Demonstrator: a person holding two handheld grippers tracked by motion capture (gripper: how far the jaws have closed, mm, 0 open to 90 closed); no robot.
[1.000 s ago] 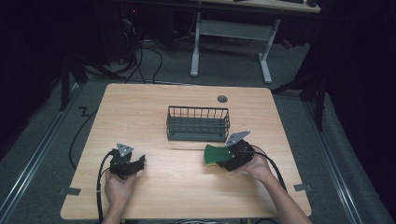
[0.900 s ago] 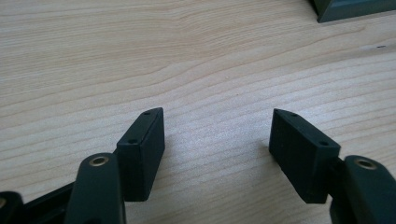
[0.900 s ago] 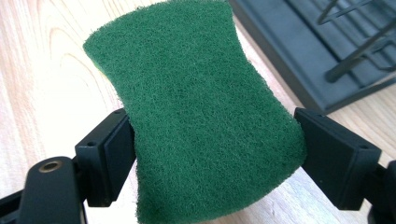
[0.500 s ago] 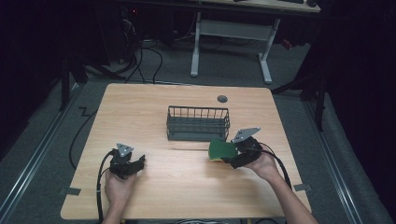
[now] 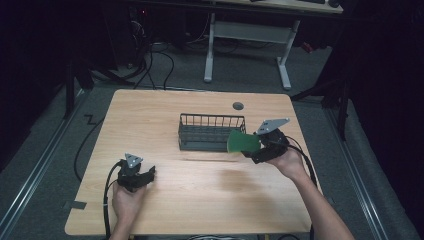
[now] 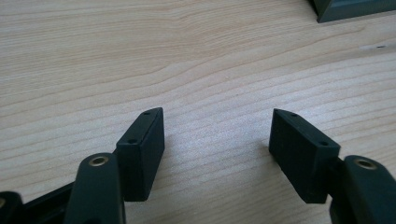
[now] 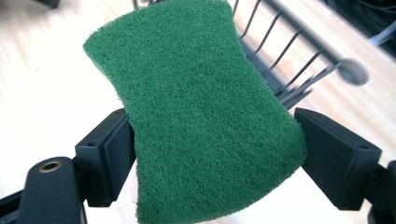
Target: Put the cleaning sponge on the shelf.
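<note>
Dark room, grey carpeted floor (image 5: 150, 75), white-legged desk frame (image 5: 245, 45) at the top of the high view. Light wood table (image 5: 200, 200) fills mid-frame, with a small round grommet (image 5: 238, 106) near its far edge.

Wire basket (image 5: 212, 132), dark metal, sits slightly right of frame centre in the high view. In the right gripper view its bars run across the upper right, behind the sponge.

Right gripper (image 5: 252, 150) is right of centre, lifted off the table and just beside the basket's right end. Jaws clamped on the green sponge (image 5: 243, 142), one on each side of its narrow waist; right gripper view shows both pads pressed into the edges (image 7: 205, 107). Scouring face points at the camera. Sponge is off the table, at the basket's near right corner, overlapping the rim in the high view. Cannot tell if it touches the wire.

Left gripper (image 5: 149, 174) is at lower left, low over the table, well apart from basket and sponge. Jaws wide apart, nothing between them, bare wood grain under them in the left gripper view (image 6: 217, 140). A dark basket corner (image 6: 355, 9) shows at the upper right of that view.
</note>
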